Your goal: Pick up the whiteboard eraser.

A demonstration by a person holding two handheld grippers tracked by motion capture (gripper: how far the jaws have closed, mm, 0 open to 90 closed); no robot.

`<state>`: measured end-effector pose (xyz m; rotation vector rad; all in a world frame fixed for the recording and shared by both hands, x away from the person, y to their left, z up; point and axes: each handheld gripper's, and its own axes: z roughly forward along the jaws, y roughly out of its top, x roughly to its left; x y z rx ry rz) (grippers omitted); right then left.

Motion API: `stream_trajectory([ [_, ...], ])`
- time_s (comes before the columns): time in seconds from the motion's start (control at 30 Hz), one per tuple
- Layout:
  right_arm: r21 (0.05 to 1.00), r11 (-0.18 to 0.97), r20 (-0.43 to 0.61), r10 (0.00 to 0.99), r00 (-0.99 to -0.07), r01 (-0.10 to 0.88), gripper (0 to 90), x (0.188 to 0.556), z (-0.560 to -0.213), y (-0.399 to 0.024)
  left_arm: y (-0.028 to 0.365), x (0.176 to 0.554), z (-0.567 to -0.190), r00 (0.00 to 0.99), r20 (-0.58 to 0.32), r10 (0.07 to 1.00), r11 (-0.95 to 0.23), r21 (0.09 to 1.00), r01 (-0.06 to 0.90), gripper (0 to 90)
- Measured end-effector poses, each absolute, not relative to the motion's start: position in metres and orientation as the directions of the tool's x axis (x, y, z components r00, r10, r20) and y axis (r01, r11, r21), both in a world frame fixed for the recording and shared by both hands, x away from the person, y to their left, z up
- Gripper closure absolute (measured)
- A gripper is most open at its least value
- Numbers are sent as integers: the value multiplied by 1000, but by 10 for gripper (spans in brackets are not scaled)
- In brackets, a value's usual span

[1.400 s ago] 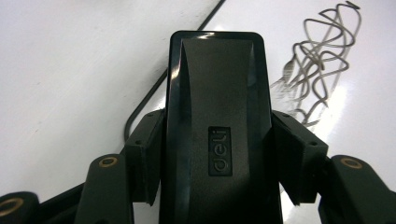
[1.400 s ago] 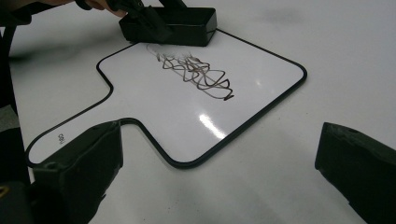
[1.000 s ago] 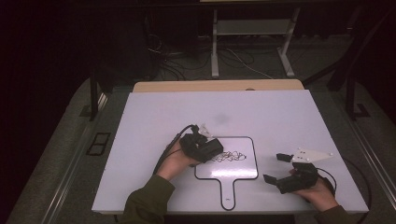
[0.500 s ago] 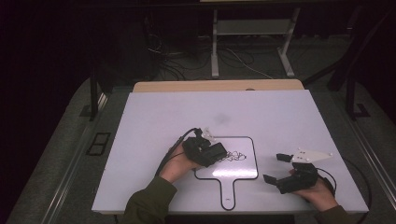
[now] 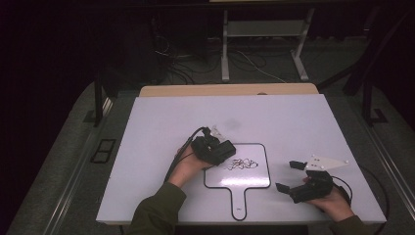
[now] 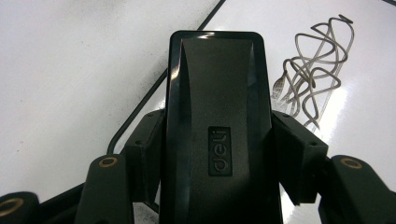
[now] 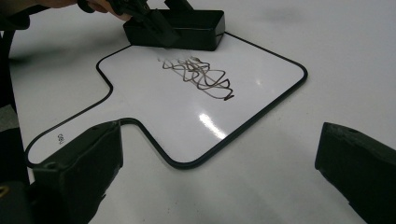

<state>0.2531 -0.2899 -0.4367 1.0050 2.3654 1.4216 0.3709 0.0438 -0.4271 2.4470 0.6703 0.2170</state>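
The right tongs [image 5: 288,177] wait nearest, wide apart and empty, on the worktop [image 5: 156,117]. The left tongs [image 5: 221,150] are clamped on the black eraser [image 6: 217,121], which sits on the small whiteboard [image 7: 261,84] at its edge, just beside the scribble [image 7: 201,77]. The eraser's long side points toward the scribble. With nothing holding the board, a hard wipe might slide it.

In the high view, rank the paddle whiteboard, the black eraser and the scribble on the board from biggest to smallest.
1. Paddle whiteboard, clearly the largest.
2. and 3. Black eraser and scribble: they look about alike there, and the left gripper covers part of the eraser, so I would not rank them.
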Motion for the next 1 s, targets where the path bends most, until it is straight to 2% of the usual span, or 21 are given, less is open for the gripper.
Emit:
stream_trajectory([
  [0.13, 841, 307, 162, 643, -749, 446, 0, 253, -437, -290, 43, 370, -427, 862, -5, 507, -703, 577, 417, 393],
  [0.8, 842, 307, 161, 643, -749, 445, 0, 252, -436, -290, 16, 335, -425, 928, -28, 372, -765, 556, 324, 393],
  [1.0, 841, 305, 163, 644, -748, 446, 0, 252, -436, -290, 16, 341, -425, 923, -10, 384, -767, 554, 325, 393],
])
